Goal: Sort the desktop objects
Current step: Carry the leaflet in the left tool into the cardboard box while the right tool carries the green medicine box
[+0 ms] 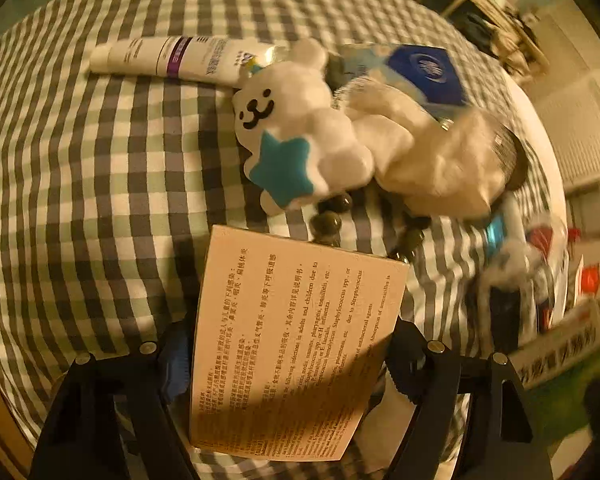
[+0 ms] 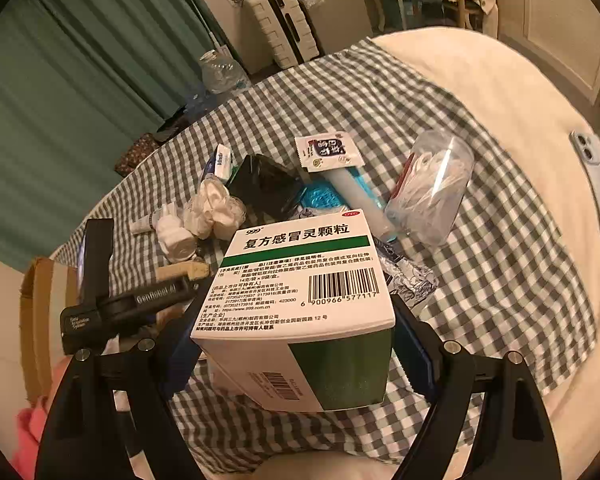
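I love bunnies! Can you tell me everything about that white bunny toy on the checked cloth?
The white bunny toy looks soft and fluffy, like plush. It has two rounded ears, black dot eyes and a curly black smile, and a teal star sits on its front. It lies on its back on the checked cloth, tilted, face up. Its head end lies against a white tube, another fluffy white toy presses against its side, and dark beads peek out beneath it.
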The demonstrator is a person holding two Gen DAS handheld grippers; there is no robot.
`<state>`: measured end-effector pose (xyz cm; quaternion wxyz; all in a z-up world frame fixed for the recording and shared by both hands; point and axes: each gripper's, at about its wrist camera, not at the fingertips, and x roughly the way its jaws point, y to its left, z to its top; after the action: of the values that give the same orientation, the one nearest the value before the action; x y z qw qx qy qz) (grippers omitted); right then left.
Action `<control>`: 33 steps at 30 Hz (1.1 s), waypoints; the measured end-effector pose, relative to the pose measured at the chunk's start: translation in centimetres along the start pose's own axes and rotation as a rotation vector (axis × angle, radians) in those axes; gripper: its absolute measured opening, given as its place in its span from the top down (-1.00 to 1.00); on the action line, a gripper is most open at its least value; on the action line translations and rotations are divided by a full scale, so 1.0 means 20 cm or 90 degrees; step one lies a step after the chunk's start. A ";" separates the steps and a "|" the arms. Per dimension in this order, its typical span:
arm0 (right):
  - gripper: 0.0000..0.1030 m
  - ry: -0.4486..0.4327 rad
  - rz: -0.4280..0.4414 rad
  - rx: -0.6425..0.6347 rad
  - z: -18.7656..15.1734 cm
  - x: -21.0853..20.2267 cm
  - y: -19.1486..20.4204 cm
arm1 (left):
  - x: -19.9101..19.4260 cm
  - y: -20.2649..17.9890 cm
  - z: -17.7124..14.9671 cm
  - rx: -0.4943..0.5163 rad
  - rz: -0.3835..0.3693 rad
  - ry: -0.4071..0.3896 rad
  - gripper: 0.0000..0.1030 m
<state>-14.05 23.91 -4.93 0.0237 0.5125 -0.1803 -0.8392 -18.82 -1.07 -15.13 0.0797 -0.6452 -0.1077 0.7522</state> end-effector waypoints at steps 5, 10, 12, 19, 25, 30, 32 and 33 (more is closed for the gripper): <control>-0.64 -0.011 0.000 -0.024 -0.01 -0.04 0.03 | -0.19 0.06 -0.12 -0.018 -0.008 -0.074 -0.53; -0.62 -0.026 0.005 -0.030 -0.02 -0.14 0.06 | -0.53 0.04 -0.22 0.040 0.019 -0.175 -0.53; -0.62 -0.034 0.009 -0.037 -0.03 -0.19 0.08 | -0.63 -0.03 -0.21 0.055 0.024 -0.198 -0.53; -0.61 -0.086 0.015 -0.064 -0.10 -0.51 0.20 | -1.05 -0.09 -0.26 0.067 0.008 -0.298 -0.54; -0.61 -0.115 0.033 -0.115 -0.22 -0.70 0.40 | -1.33 0.08 -0.45 0.038 0.001 -0.348 -0.54; -0.61 -0.123 0.068 -0.176 -0.30 -0.78 0.69 | -1.48 0.30 -0.57 0.017 0.017 -0.365 -0.54; -0.61 -0.122 0.093 -0.196 -0.32 -0.80 0.81 | -1.53 0.43 -0.61 -0.005 0.021 -0.376 -0.54; -0.61 -0.120 0.110 -0.218 -0.35 -0.81 0.91 | -1.55 0.49 -0.63 -0.015 0.027 -0.378 -0.54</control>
<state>-3.03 8.63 11.93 0.1655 0.4027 -0.0798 -0.8967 -1.43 -17.85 10.05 0.0212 -0.3997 -0.1216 0.9083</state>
